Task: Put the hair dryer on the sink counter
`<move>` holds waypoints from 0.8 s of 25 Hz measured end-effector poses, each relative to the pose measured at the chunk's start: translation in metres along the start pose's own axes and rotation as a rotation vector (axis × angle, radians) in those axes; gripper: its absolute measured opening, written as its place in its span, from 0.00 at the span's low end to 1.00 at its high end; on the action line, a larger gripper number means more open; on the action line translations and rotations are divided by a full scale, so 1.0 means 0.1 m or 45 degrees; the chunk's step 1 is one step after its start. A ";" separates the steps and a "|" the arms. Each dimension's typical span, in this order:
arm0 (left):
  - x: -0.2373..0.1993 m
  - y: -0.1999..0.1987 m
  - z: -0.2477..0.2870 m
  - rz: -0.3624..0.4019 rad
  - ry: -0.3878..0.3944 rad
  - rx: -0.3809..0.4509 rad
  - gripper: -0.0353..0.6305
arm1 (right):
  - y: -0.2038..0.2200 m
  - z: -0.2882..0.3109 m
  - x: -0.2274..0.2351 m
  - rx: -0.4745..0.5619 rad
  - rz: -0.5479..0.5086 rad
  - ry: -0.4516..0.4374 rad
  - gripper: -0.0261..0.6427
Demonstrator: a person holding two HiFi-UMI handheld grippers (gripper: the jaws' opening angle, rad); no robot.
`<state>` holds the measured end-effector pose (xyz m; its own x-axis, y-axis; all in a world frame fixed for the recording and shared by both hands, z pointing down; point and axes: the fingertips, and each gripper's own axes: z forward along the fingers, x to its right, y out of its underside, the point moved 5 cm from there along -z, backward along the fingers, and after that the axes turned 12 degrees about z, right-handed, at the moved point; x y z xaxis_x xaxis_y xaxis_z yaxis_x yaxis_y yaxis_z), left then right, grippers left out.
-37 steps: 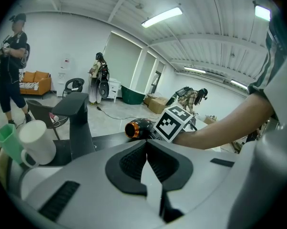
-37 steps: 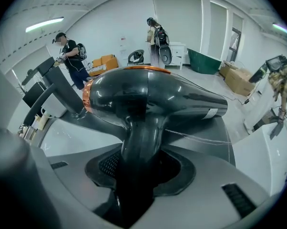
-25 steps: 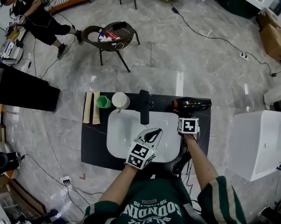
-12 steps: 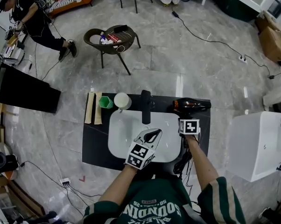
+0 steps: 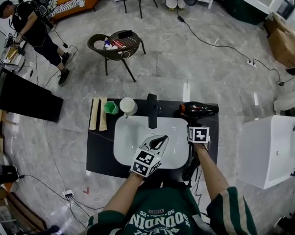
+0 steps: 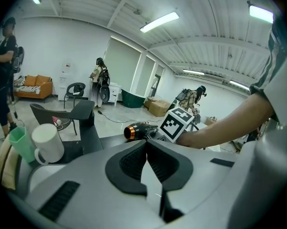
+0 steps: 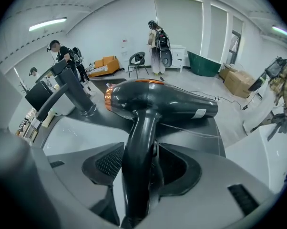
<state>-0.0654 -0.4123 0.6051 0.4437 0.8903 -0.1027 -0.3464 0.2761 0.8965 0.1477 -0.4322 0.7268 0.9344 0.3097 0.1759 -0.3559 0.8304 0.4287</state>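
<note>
Hair dryer (image 5: 199,109), one, lies on sink counter (image 5: 99,151). Right gripper (image 5: 197,123) jaws just been opening, now wide, handle loose between them. Left gripper (image 5: 158,142) closed, empty. Two cups: green cup (image 5: 109,107), white mug (image 5: 127,105).

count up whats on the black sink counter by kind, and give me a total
cups: 2 (white mug, green cup)
beige folded cloths: 2
hair dryer: 1
black faucet: 1
total: 6
</note>
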 end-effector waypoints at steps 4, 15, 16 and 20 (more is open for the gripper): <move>0.03 -0.01 -0.04 0.008 -0.002 0.007 0.07 | 0.01 -0.10 0.00 0.043 0.006 0.001 0.38; 0.11 0.02 -0.20 0.036 0.000 0.014 0.07 | 0.16 -0.49 -0.08 0.121 0.005 -0.026 0.38; 0.11 0.02 -0.22 0.039 0.000 0.014 0.07 | 0.17 -0.53 -0.10 0.133 0.007 -0.030 0.38; 0.13 0.08 -0.28 0.054 0.006 0.015 0.07 | 0.23 -0.65 -0.20 0.199 -0.008 -0.055 0.33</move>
<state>-0.0855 -0.3888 0.5989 0.4251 0.9027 -0.0664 -0.3552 0.2338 0.9051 0.1221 -0.3893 0.6758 0.9364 0.2815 0.2094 -0.3508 0.7492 0.5618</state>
